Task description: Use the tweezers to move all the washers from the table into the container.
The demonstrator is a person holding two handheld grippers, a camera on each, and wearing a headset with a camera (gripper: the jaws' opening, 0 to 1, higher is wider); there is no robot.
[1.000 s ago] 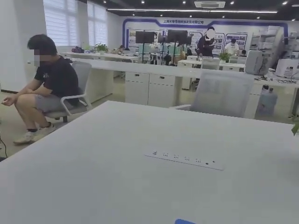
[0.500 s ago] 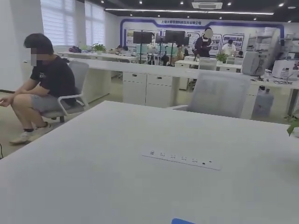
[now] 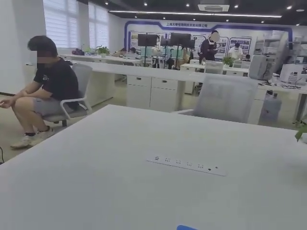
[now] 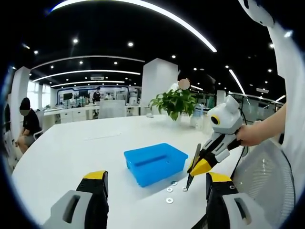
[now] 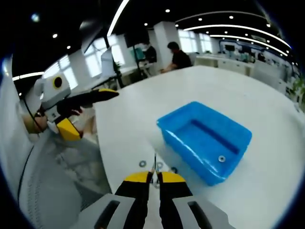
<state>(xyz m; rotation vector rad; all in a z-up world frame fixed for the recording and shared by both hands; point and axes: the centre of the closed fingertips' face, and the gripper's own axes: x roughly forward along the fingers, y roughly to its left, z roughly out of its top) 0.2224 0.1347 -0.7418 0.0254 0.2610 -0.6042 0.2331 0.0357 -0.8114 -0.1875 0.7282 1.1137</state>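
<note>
My right tool (image 5: 153, 177) clamps the tweezers (image 5: 155, 164), washers (image 5: 142, 164) at their tips, blue container (image 5: 205, 138) just beyond; left tool (image 4: 156, 175) stands apart, empty.

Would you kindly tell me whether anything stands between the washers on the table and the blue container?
Nothing visible does. The washers lie on bare table just beside the near wall of the blue container, and the tweezers, clamped in the right hand-held gripper, point at them with nothing between. Only that wall has to be cleared.
</note>
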